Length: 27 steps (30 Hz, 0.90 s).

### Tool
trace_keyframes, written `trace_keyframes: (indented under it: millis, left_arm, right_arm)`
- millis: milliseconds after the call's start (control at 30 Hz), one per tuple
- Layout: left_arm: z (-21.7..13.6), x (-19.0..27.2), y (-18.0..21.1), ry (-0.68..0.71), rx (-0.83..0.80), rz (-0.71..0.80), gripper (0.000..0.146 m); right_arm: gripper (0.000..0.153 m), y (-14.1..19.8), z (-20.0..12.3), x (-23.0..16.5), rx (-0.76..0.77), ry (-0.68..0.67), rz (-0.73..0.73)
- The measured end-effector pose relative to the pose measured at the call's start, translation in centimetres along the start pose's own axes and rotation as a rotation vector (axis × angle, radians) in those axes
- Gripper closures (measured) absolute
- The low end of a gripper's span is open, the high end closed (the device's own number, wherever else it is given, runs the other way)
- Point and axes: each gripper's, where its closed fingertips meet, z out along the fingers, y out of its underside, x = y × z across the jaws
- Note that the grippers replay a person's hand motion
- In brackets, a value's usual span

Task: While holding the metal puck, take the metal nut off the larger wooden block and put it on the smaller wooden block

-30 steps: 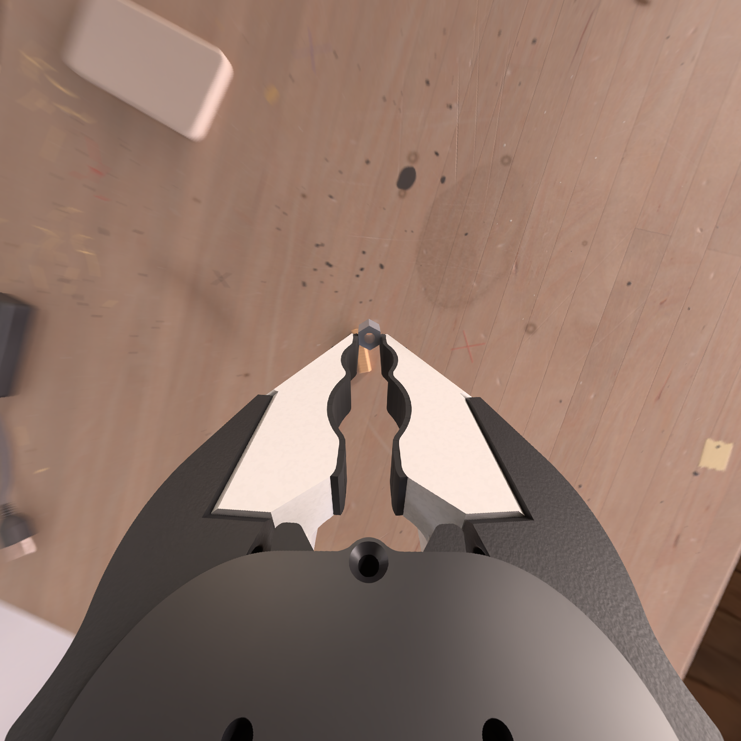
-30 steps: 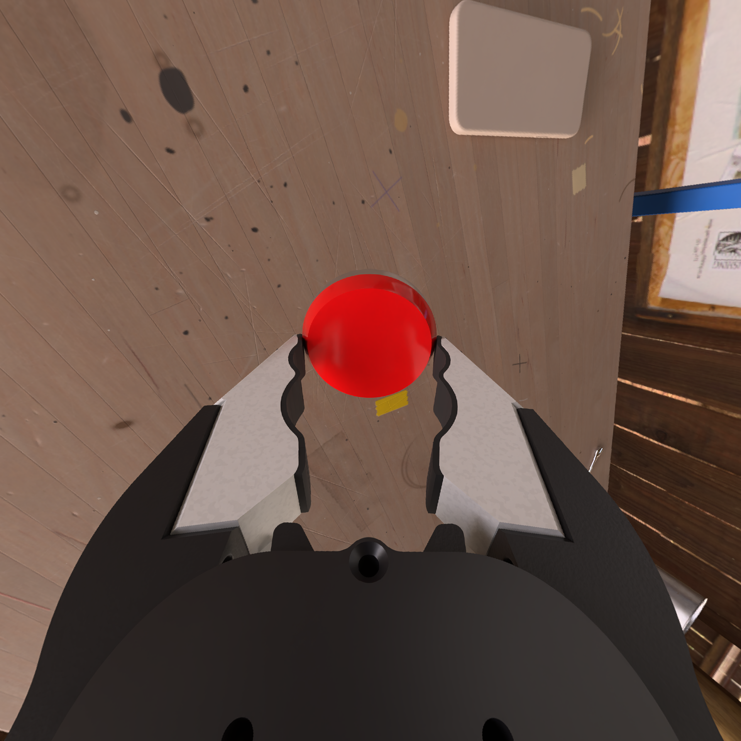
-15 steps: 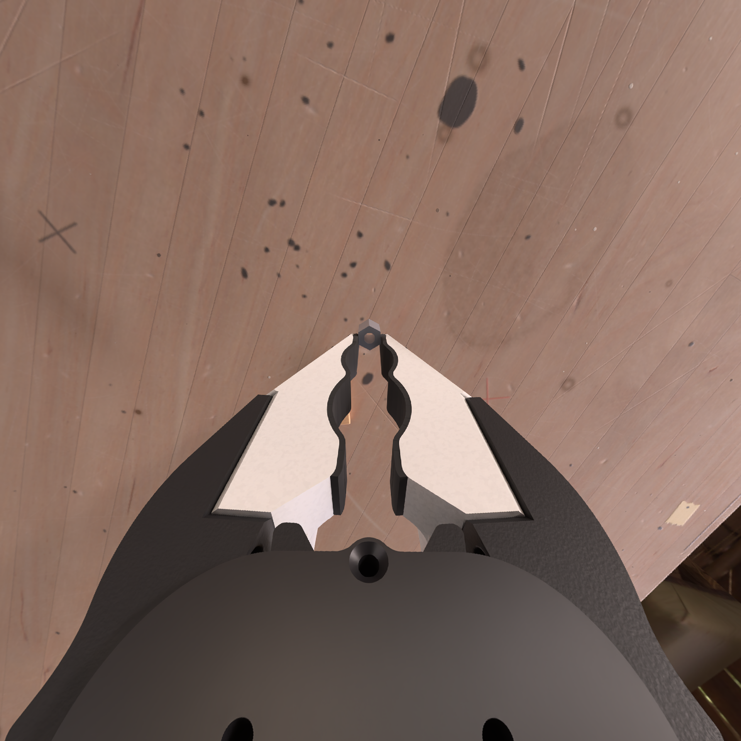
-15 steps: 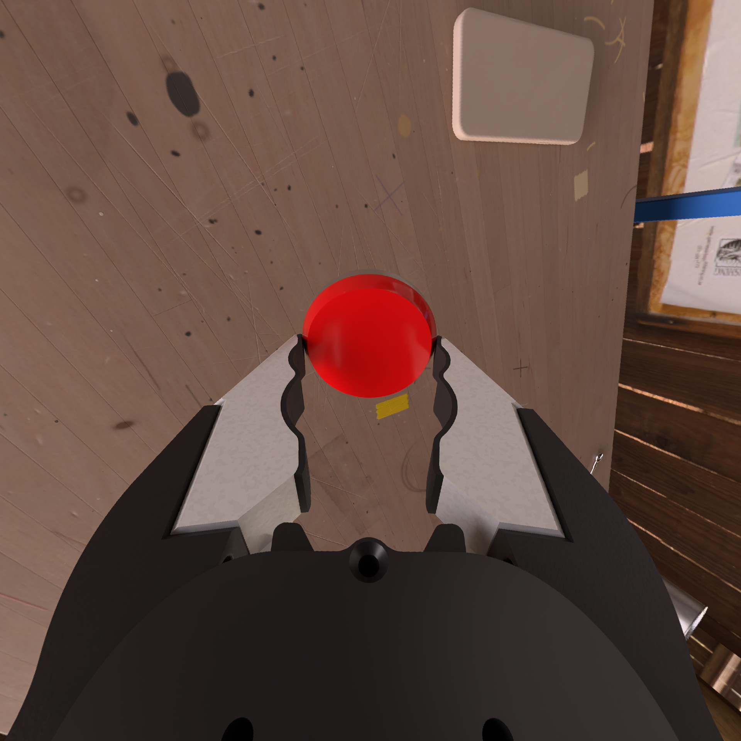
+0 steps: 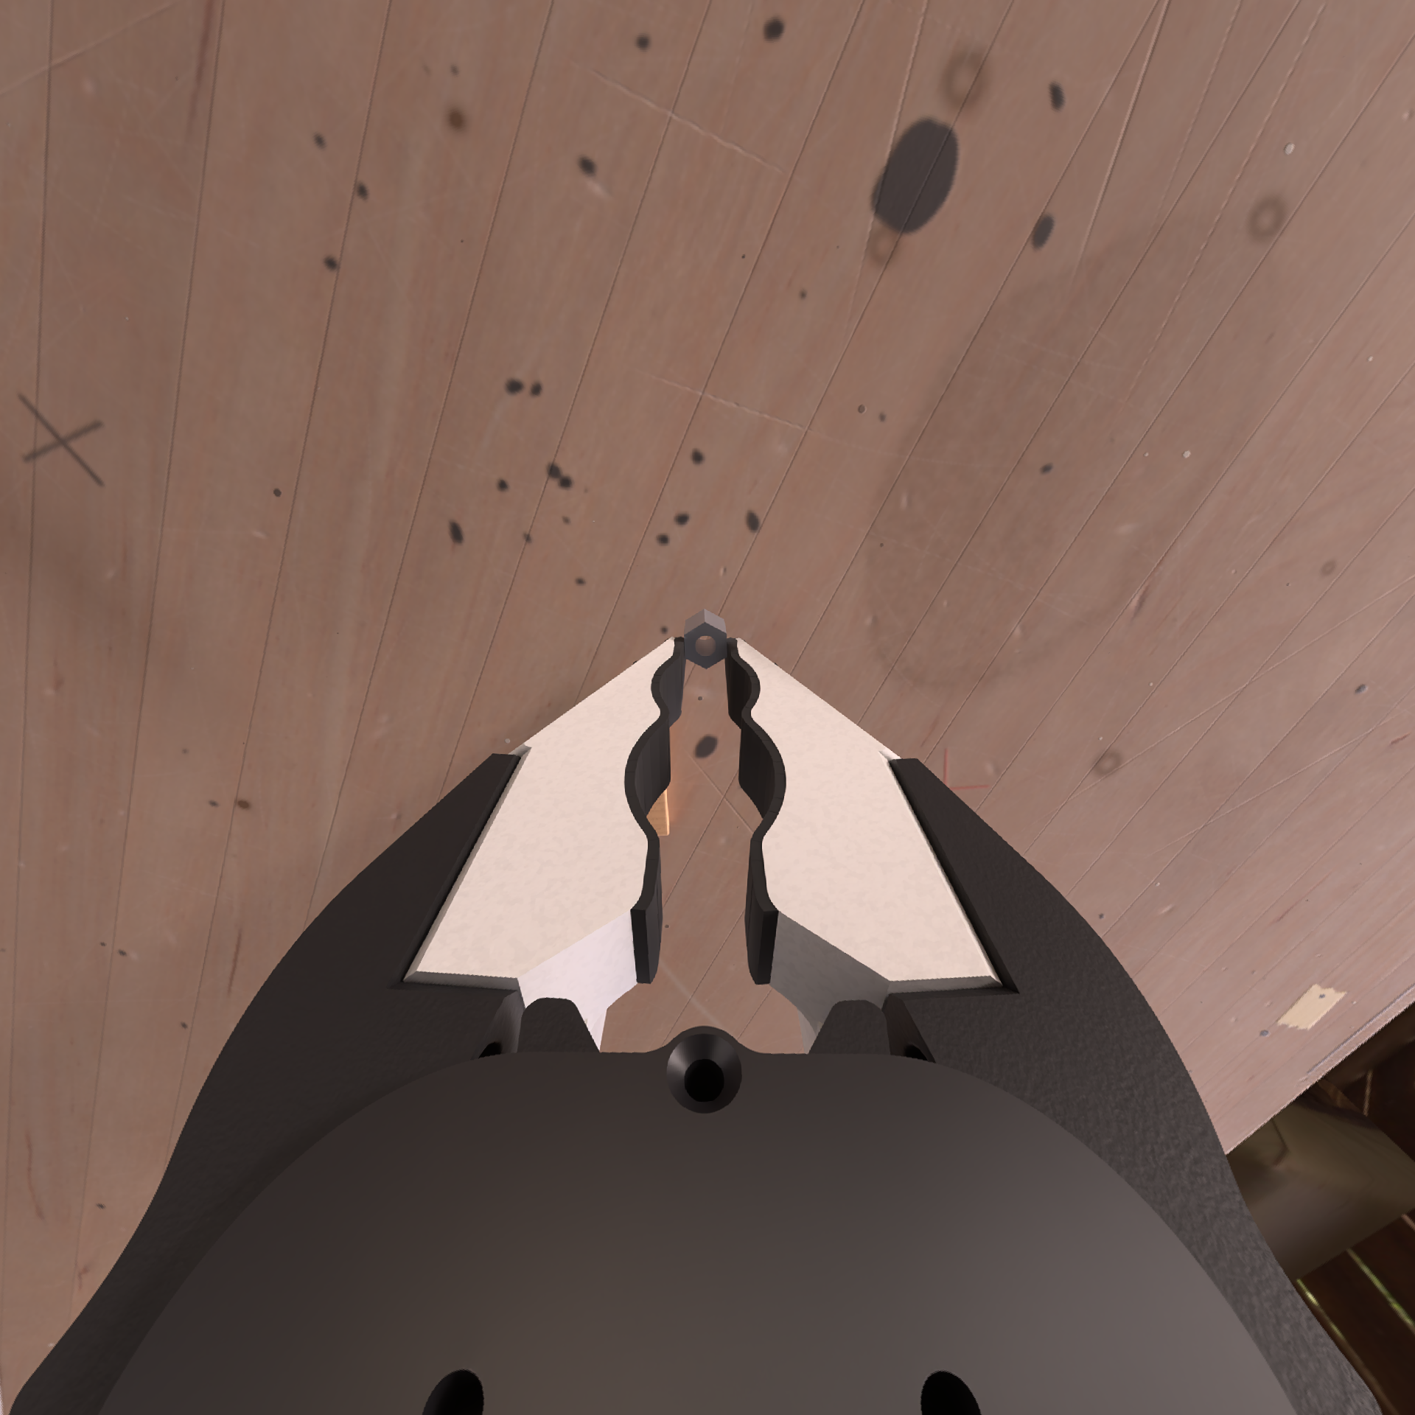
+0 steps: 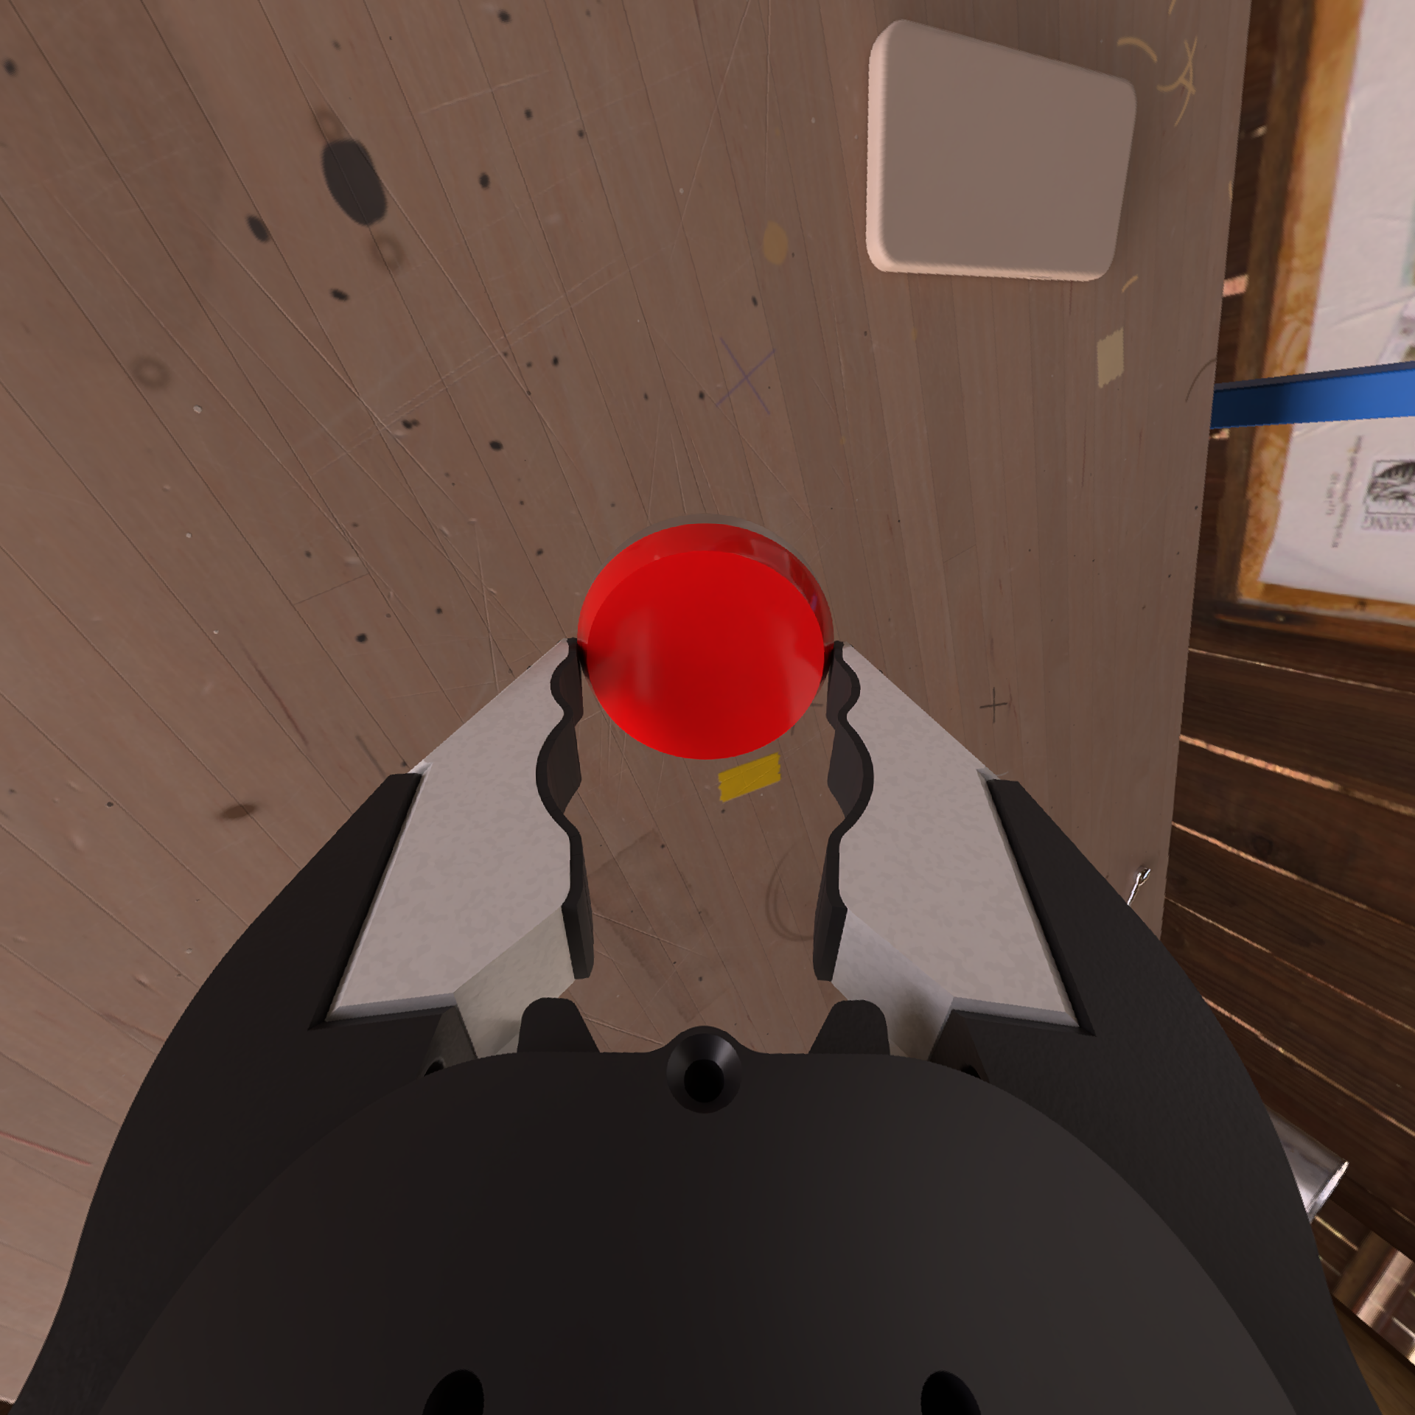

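Nut (image 5: 702,635) is pinched at the very tips of the left claw (image 5: 702,651), its hole turned toward the camera, above bare table (image 5: 383,306); no block is seen in that view. It is judged light, rigid and smooth-faced, so little force is called for, but very little of it is caught between the tips, and a twist or a jolt could see it squirted out. Flat against flat across two opposite faces is taken as the sound hold; whether that is the case now cannot be told at this size.

Puck (image 6: 703,642), red-faced with a grey metal rim, is clamped across its width by the tips of the right claw (image 6: 703,651), its face turned toward the camera. It is judged heavier, hard and slick at the rim, so a steady squeeze across the full width is wanted and the claw kept level.

A pale block (image 6: 995,153) lies flat ahead and to the right of the right claw, well apart from it. Which block it is cannot be told from one alone.
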Motion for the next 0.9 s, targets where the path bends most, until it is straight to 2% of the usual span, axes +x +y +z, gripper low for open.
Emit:
trace_keyframes:
  millis: [300, 467, 567, 633, 900]
  left_arm:
    - [0.0, -0.6, 0.4, 0.024, 0.006, -0.045, 0.136]
    - [-1.1, -0.8, 1.2, 0.045, 0.026, -0.063, 0.136]
    - [-1.7, -0.1, 3.7, 0.108, -0.042, -0.047, 0.136]
    - [-1.5, -0.9, 5.0, 0.061, -0.088, -0.035, 0.136]
    - [-0.5, -1.5, 5.1, 0.072, -0.094, -0.061, 0.136]
  right_arm:
    - [0.088, 0.1, 0.0, 0.0, -0.003, -0.001, 0.003]
    - [0.088, 0.1, 0.1, 0.0, -0.004, -0.003, 0.001]
    - [0.088, 0.1, 0.1, 0.0, -0.004, -0.003, 0.002]
    - [0.088, 0.1, 0.1, 0.0, -0.004, -0.004, 0.002]
    - [0.088, 0.1, 0.0, 0.0, -0.003, -0.002, 0.004]
